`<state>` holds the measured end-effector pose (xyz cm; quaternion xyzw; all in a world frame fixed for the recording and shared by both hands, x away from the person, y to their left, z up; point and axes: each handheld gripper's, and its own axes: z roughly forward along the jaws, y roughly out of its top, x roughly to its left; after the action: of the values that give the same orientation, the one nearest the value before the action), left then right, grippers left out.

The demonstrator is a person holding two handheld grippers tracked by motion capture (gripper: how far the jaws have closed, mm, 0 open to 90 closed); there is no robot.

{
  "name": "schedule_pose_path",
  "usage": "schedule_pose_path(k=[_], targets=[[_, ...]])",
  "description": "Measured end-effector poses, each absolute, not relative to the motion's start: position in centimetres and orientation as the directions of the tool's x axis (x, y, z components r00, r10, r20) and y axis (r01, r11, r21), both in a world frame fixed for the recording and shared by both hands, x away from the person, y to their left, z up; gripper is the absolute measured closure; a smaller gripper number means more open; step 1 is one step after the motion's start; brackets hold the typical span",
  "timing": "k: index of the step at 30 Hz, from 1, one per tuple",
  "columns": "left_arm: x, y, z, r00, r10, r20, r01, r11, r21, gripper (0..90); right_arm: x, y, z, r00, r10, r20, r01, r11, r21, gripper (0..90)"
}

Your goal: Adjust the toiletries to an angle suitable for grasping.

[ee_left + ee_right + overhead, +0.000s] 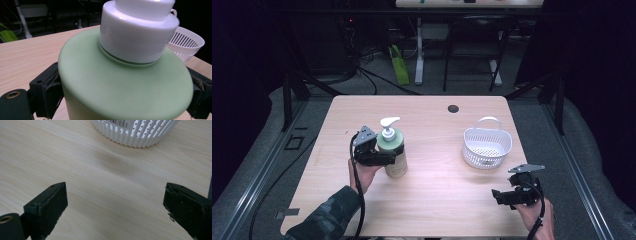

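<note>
Nearest the person, the right gripper (501,196) hovers low over the front right corner of the counter (437,200), its jaws set wide apart with nothing but bare pale wood grain between them. The hand behind it comes in from the bottom edge, a black cable trailing off it.

A little further in on the left, the left gripper (387,159) has its jaws clamped on either side of a green pump bottle (395,155), which stands upright on the counter left of the middle. In the left gripper view the black jaws press against the bottle's (120,87) rounded green shoulder from both flanks, just under its white collar. The white pump head (389,123) points to the right. The lower part of the bottle looks paler, perhaps a label, but no writing on it can be read.

Beyond the right gripper, well apart from the bottle, sits a white slotted basket (486,145) with a hoop handle. In the right gripper view a strip of small dark print, like a barcode sticker, shows inside the basket (140,135), too small to read.

Past it, near the far edge, is a dark round hole (453,108) in the counter.
</note>
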<state>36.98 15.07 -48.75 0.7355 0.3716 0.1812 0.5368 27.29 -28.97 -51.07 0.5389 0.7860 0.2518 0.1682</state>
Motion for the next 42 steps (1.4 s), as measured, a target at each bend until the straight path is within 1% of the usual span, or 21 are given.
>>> schedule_pose_path(k=[22,36,42], targets=[[36.7,10.4,-48.7,0.742,0.658,-0.129,0.332,-0.192,0.924,8.9,27.3,-29.0,-51.0,-0.364,0.931,0.007,0.762,0.293,0.578,5.1],[36.3,6.7,-48.8,0.794,0.593,-0.133,0.311,-0.210,0.927,9.0,27.3,-28.9,-51.1,-0.368,0.930,0.012,0.763,0.295,0.576,5.3],[36.3,5.9,-48.7,0.806,0.578,-0.132,0.310,-0.220,0.925,9.0,27.2,-28.9,-51.0,-0.372,0.928,0.006,0.752,0.297,0.588,5.9]])
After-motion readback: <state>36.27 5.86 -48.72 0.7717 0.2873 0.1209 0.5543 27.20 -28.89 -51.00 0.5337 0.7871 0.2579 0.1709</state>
